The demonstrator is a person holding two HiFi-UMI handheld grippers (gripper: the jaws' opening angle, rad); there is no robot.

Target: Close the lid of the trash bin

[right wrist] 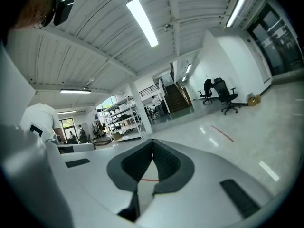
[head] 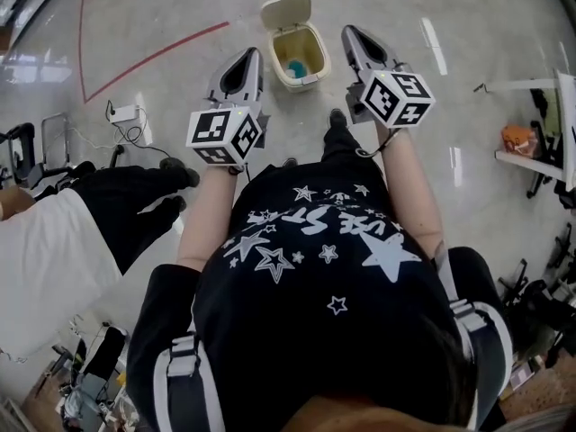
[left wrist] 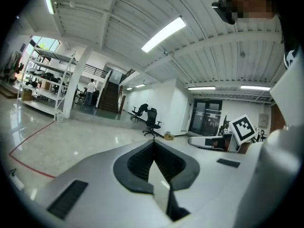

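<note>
Cream trash bin (head: 304, 79) stands on the floor ahead of the person, lid (head: 286, 12) swung up and back on the bin's far side, mouth open, blue item (head: 296, 67) inside. Left gripper (head: 248, 58) hovers just left of the bin and right gripper (head: 352, 34) just right of it, both above it and touching nothing, so the bin lies between the two tips. Both gripper views show the ribbed pads pressed together tip to tip with nothing pinched. Both look out across the room rather than at the bin, so neither is aimed at it. Judgement: closing not yet started, this is the approach. No grasp needed, since jaws pressed together work fine as a pusher. One gripper should reach behind the bin, set its tip on the lid's back face near the top edge, then push toward the person and down so the lid pivots over the mouth. Contact should be high on the lid, far from the hinge, for leverage. The bin looks like light plastic and may slide or tip toward the person, so the other gripper could brace the bin's near wall. A light press on top at the end should seat the lid. Bystander's legs (head: 135, 205) are well left of the bin, out of the path
</note>
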